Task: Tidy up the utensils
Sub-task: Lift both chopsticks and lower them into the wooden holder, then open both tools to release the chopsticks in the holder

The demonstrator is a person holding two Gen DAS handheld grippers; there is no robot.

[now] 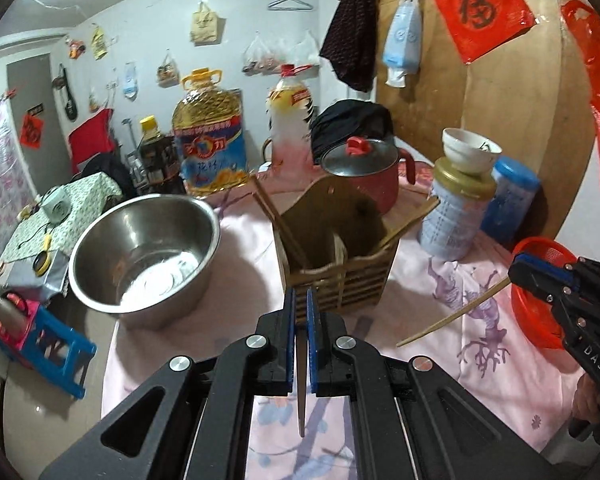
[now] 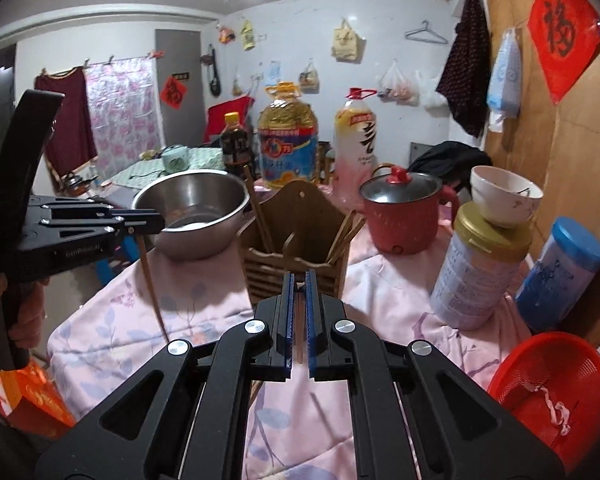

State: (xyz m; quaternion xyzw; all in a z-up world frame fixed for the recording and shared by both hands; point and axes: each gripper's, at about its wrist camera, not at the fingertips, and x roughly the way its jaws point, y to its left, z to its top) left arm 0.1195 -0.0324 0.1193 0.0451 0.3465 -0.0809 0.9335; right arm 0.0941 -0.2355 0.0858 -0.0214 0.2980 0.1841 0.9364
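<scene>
Chopsticks were the things in play: each gripper was clamped on one. The left gripper (image 1: 300, 300) pinched a thin chopstick (image 1: 301, 392) between its blue pads, the stick hanging down from the closed jaws over the pink floral cloth (image 1: 480, 360). The right gripper (image 2: 299, 280) was likewise closed on its own chopstick (image 1: 452, 316), which slanted out of the jaws above the cloth. Both hovered just in front of the wooden utensil holder (image 2: 296, 256), which stood near the middle of the table and already held several chopsticks (image 2: 260, 216) leaning in its compartments. Beside the holder, toward the table's left edge, sat a steel bowl (image 1: 144, 256). Behind the holder stood a red pot (image 2: 404, 216) with a glass lid. Toward the right edge a tin (image 2: 476, 276) carried a white bowl (image 2: 504, 196) on its lid, with a blue-lidded jar (image 2: 560, 276) just beside it. A red basket (image 2: 552, 392) lay at the near right corner. Oil bottles (image 2: 288, 136) lined the far edge.
</scene>
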